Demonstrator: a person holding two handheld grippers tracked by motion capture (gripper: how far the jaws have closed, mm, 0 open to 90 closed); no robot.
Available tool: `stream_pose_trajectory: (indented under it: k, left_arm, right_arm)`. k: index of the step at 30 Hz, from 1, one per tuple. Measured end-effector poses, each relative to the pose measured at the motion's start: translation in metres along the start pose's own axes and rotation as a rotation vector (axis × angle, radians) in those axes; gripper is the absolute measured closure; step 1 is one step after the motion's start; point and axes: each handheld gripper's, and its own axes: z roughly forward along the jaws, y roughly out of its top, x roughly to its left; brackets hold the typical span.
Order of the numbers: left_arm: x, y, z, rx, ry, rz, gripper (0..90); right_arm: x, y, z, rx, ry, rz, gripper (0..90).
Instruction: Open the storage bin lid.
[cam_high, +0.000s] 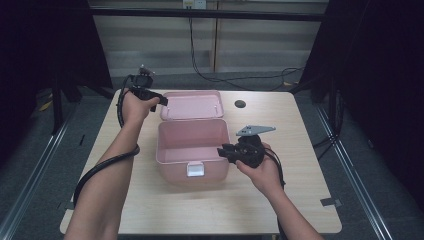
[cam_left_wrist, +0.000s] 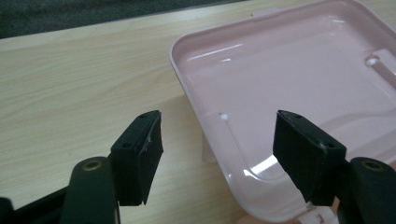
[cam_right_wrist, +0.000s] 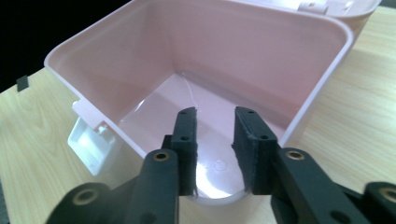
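A pink plastic box (cam_high: 192, 145) stands open and empty mid-table, its lid (cam_high: 192, 105) laid back flat behind it. My left gripper (cam_high: 162, 101) is at the lid's left edge. In the left gripper view the lid (cam_left_wrist: 299, 79) rim runs between the open left gripper (cam_left_wrist: 217, 140) jaws, and neither pad presses on it. My right gripper (cam_high: 222, 150) sits at the box's right front corner. The right gripper view has the right gripper (cam_right_wrist: 215, 135) straddling the box (cam_right_wrist: 224, 56) rim, jaws a little apart with a gap showing beside the wall.
A white latch (cam_high: 195, 169) hangs on the box's front wall, also seen as the latch (cam_right_wrist: 88, 144) from the right gripper. The wooden table (cam_high: 300, 150) has a dark round hole (cam_high: 240, 104) at the back right and black tape (cam_high: 331, 202) near its right front corner.
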Motion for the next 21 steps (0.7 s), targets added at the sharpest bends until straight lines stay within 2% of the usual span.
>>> stream_pose_trajectory:
  k: [2,5,11,21]
  left_arm:
    - [0.001,-0.002,-0.002,-0.002,0.003,0.009,32.0]
    - [0.003,-0.006,-0.005,0.01,-0.014,0.013,31.2]
    - [0.005,-0.012,-0.015,0.001,-0.038,0.03,29.9]
    - [0.013,-0.03,-0.026,-0.007,-0.065,0.017,29.1]
  right_arm:
    - [0.0,0.001,0.0,0.001,-0.002,-0.003,68.4]
    - [0.001,0.003,-0.002,0.015,-0.011,-0.018,65.2]
    - [0.0,0.008,-0.007,0.022,-0.021,-0.026,58.8]
    - [-0.006,0.009,-0.017,0.049,-0.06,-0.035,52.9]
